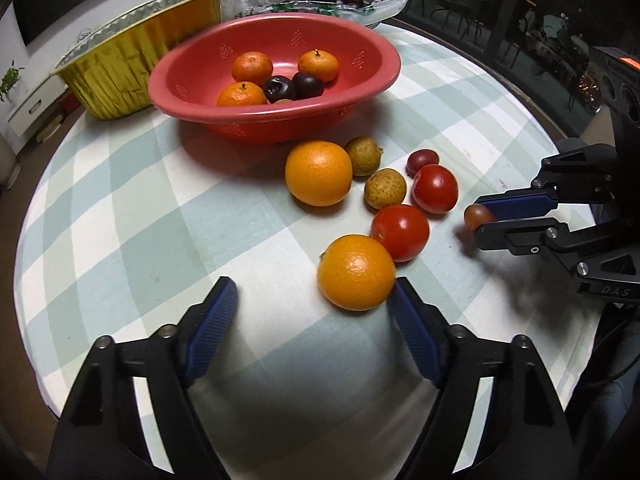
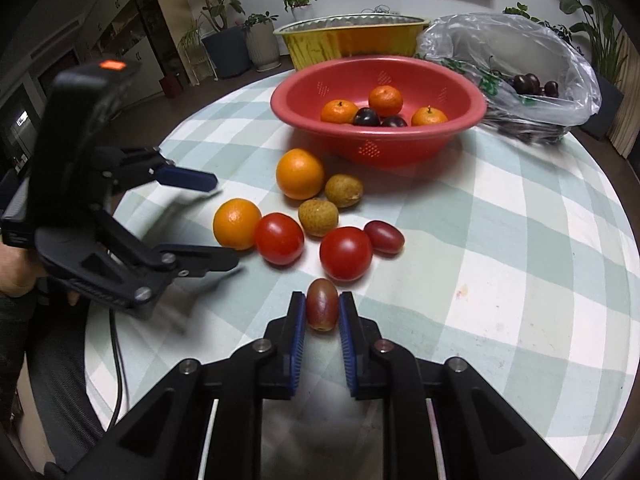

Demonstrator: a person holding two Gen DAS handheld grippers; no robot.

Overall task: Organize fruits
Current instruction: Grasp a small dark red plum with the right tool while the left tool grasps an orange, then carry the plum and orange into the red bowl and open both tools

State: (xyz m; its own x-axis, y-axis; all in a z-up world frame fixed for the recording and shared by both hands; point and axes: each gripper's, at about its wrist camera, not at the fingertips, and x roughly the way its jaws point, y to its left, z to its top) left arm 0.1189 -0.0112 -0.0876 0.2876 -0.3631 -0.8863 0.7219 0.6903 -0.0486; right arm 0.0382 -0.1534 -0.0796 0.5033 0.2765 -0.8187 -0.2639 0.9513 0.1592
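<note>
My right gripper (image 2: 322,300) is shut on a small oval reddish-brown fruit (image 2: 321,304) on the checked cloth; the left wrist view shows that fruit (image 1: 476,214) at the far right between the same jaws. My left gripper (image 1: 314,286) stands open, and a near orange (image 1: 356,272) lies just ahead of it against its right finger. Loose beyond are two red tomatoes (image 1: 400,232), a second orange (image 1: 319,173), two brownish-green fruits (image 1: 385,194) and a small dark red one (image 1: 422,160). The red colander bowl (image 1: 276,124) holds three mandarins and two dark plums.
A gold foil pan (image 1: 120,76) stands left of the bowl. Behind the bowl lies a clear plastic bag (image 2: 560,80) with dark cherries. The round table's edge (image 1: 24,240) curves close on the left. A person's hand (image 2: 16,276) holds the left gripper.
</note>
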